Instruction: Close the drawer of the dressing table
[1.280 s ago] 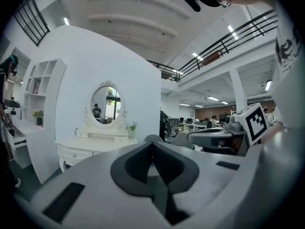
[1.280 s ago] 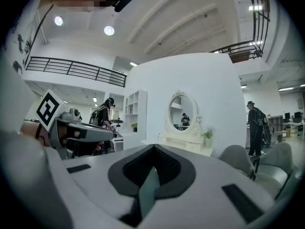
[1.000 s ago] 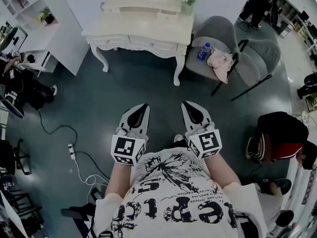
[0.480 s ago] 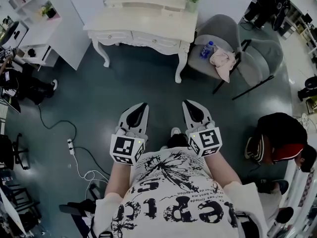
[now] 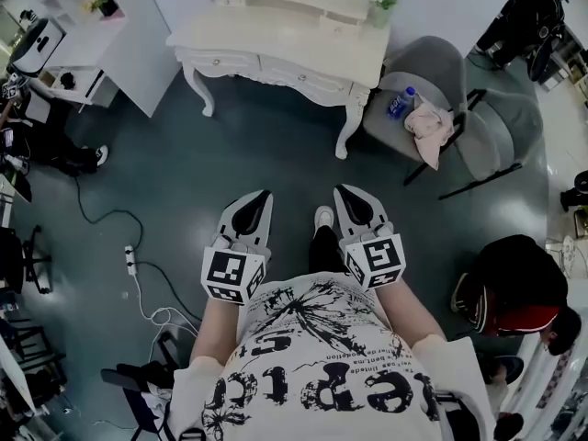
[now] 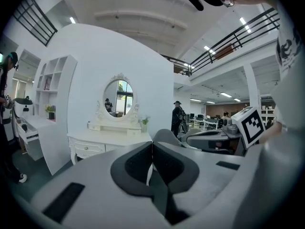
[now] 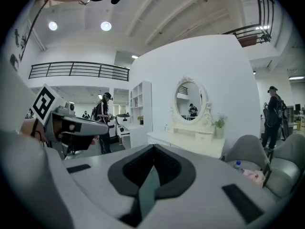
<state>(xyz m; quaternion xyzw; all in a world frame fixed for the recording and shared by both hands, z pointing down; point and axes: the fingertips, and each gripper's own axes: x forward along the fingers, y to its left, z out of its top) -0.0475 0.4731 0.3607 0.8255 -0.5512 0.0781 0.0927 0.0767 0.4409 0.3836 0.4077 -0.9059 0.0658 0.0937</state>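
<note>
The white dressing table (image 5: pixel 276 37) stands at the top of the head view, well ahead of both grippers, with two drawer fronts (image 5: pixel 303 74) under its top. From here I cannot tell whether a drawer stands out. My left gripper (image 5: pixel 263 195) and right gripper (image 5: pixel 341 191) are held side by side in front of my body, both shut and empty. In the left gripper view the table (image 6: pixel 107 138) and its oval mirror (image 6: pixel 118 98) lie beyond the closed left gripper (image 6: pixel 152 145). The right gripper view shows the table (image 7: pixel 188 140) past the closed right gripper (image 7: pixel 153 147).
Two grey chairs (image 5: pixel 464 85) stand right of the table, with a bottle (image 5: pixel 397 102) and a pink cloth (image 5: pixel 428 123) on one. A white shelf unit (image 5: pixel 110 39) is at the left. A power strip and cable (image 5: pixel 134 266) lie on the floor. A person (image 5: pixel 514 283) crouches at the right.
The dressing table and chairs have slid rightward and a little nearer in the head view, and my foot has stepped forward. Both grippers stay shut, side by side.
</note>
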